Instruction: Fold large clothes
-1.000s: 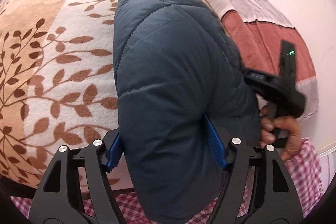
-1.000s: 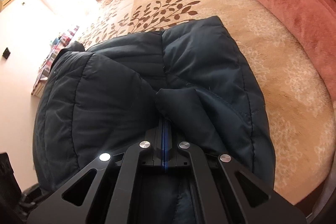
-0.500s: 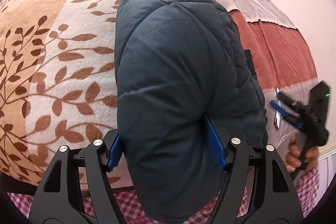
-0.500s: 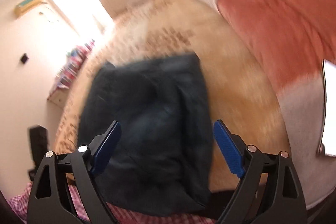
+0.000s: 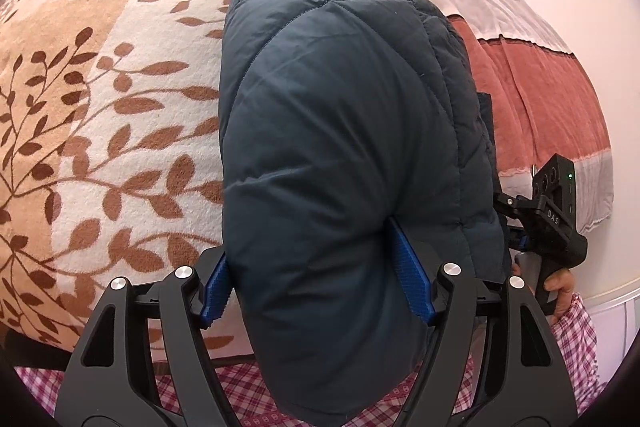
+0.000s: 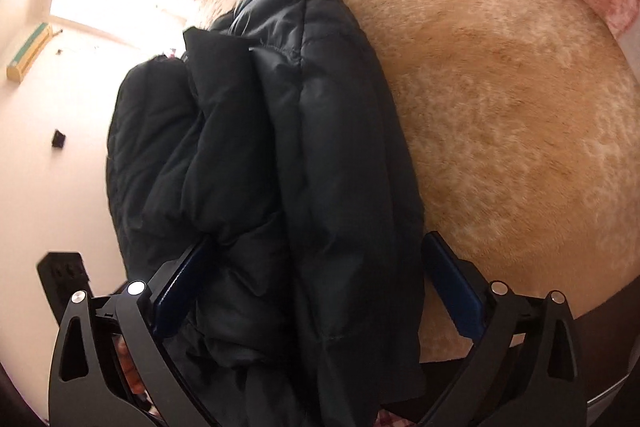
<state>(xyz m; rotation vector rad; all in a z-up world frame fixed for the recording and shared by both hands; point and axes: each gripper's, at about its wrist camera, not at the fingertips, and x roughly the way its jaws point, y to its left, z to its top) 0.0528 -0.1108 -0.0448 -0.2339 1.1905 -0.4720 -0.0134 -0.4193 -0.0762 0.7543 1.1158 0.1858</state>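
The dark blue padded jacket (image 5: 344,131) lies folded into a thick bundle on the bed (image 5: 120,75), near the bed's edge, with its near end hanging past that edge toward the person.

The left gripper (image 5: 316,287) has its jaws set wide around the jacket's near end, one blue pad (image 5: 408,283) pressed into the puffy fabric on one side and the other at the opposite flank. The padding bulges between them, so the jaws look to be holding the whole thickness of the bundle, probably to keep the layers from springing apart.

The right gripper (image 6: 316,291) comes in from the jacket's other side. Its jaws stand wide apart around the stacked layers; one pad touches the fabric, while the other sits beside the bundle with a gap, so this side looks released rather than gripping. My guess is that it is lining up for a new hold on the folded edge.

The jacket is quilted, with stitched seams dividing soft, air-filled panels and a smooth, slightly shiny shell. It should compress easily and puff back out.

The blanket (image 5: 100,147) beneath it is fleecy, cream and tan with brown leaf sprays. A red and pink striped blanket (image 5: 532,75) lies beyond the jacket.
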